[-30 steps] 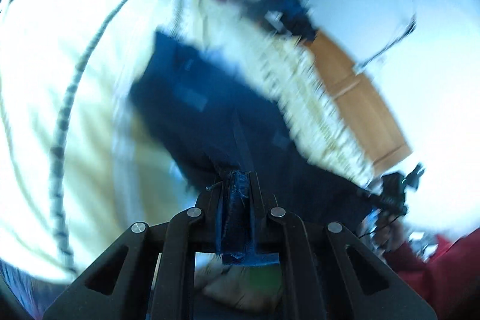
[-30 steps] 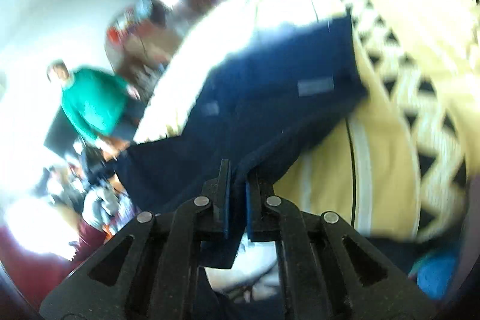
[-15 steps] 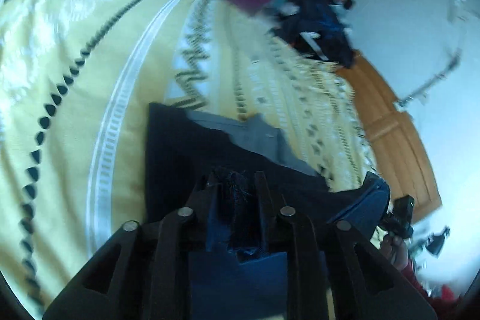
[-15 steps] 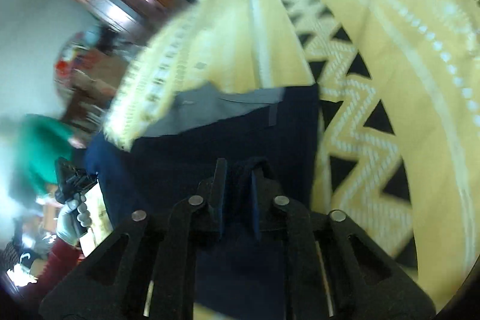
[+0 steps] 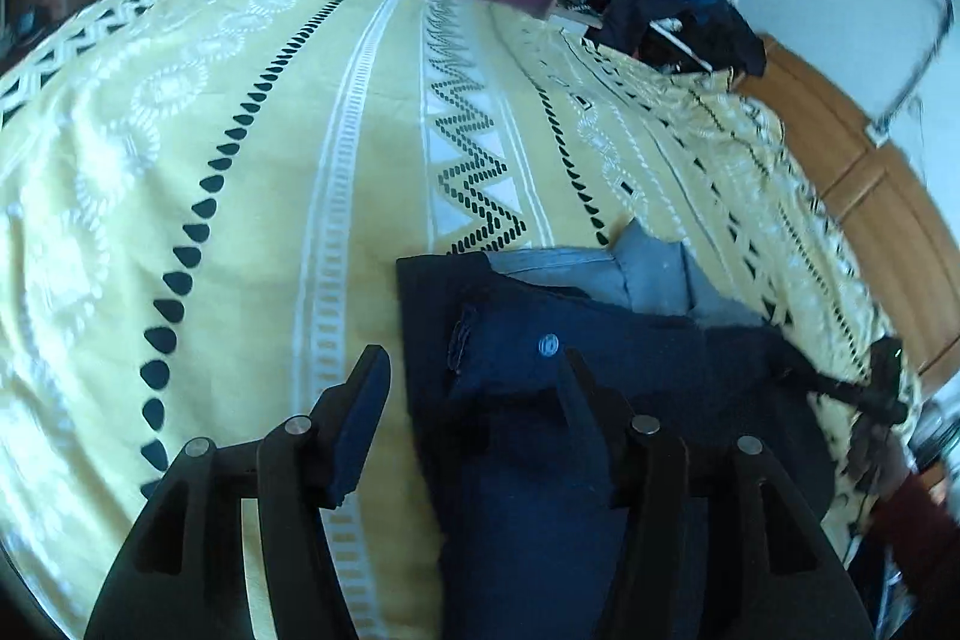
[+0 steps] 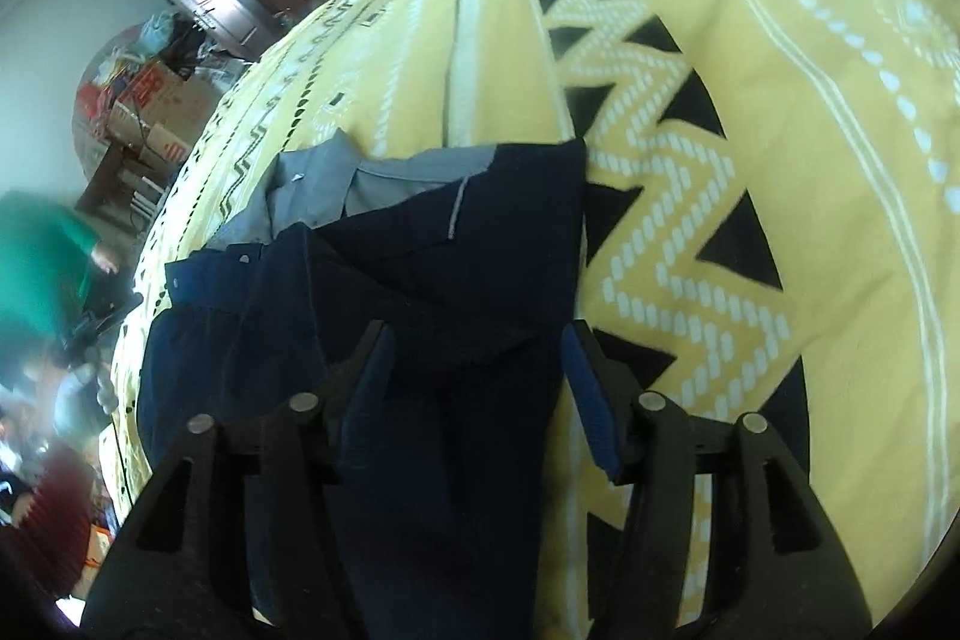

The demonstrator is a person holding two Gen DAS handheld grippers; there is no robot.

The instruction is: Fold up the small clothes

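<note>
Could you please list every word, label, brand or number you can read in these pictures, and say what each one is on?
Nothing can be read for certain.
Brown cardboard boxes in the room's far corner: large red characters, too blurred to read.
Round silver snap button on the folded navy garment: faint embossing, too small to read.
Yellow patterned bedspread: zigzags, dots and triangles only, no text.

Not much to read here tbh. Only lettering I spot is big red characters on the cardboard boxes (image 6: pixel 159 100) way in the back of the right wrist view, too blurry to make out.
</note>
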